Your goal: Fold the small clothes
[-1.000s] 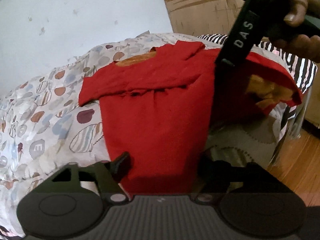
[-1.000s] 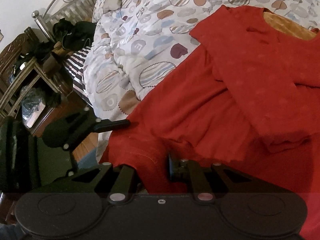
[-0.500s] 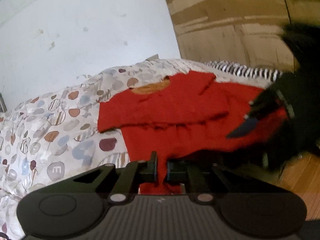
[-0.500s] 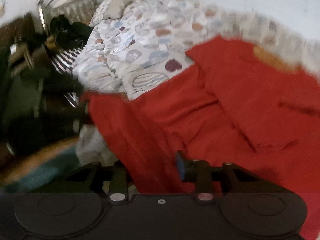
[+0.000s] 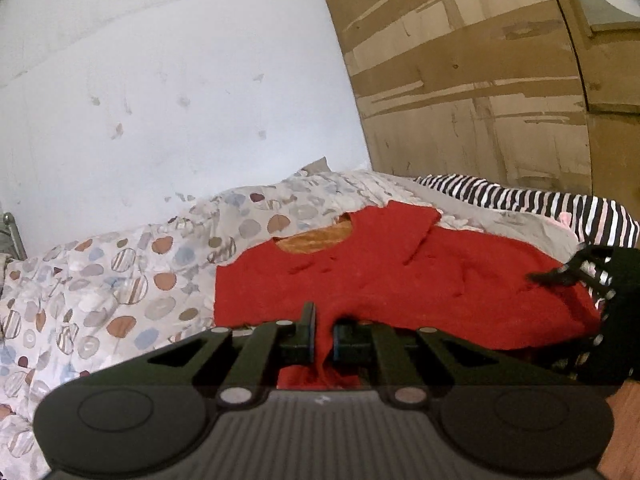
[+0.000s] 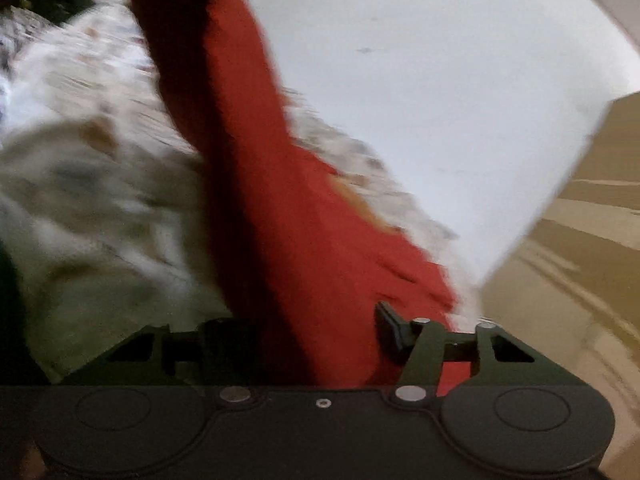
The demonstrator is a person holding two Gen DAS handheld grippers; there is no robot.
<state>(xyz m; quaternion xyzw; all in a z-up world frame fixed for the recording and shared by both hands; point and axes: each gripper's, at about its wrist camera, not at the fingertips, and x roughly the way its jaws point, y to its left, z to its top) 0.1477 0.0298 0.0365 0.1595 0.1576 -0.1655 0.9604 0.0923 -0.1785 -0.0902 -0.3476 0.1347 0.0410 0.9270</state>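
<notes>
A small red shirt [image 5: 400, 276] with an orange inner neck lies on the patterned quilt [image 5: 120, 280], sleeves folded in. My left gripper [image 5: 323, 338] is shut on the shirt's lower hem, which hangs between the fingers. The right gripper shows at the right edge of the left wrist view [image 5: 560, 276], at the shirt's right side. In the blurred right wrist view the red shirt [image 6: 304, 240] rises as a lifted band, and cloth fills the gap of my right gripper [image 6: 304, 336]; its fingers stand far apart.
A white wall [image 5: 160, 100] stands behind the bed. A wooden panel [image 5: 480, 80] is at the right. A black-and-white striped cloth [image 5: 540, 204] lies at the bed's right end. Wooden floor [image 5: 624, 432] shows at the lower right.
My left gripper closed on the shirt's lower hem and lifted it toward the neck. My right gripper swung upward fast with the red cloth; its view is now motion-blurred.
</notes>
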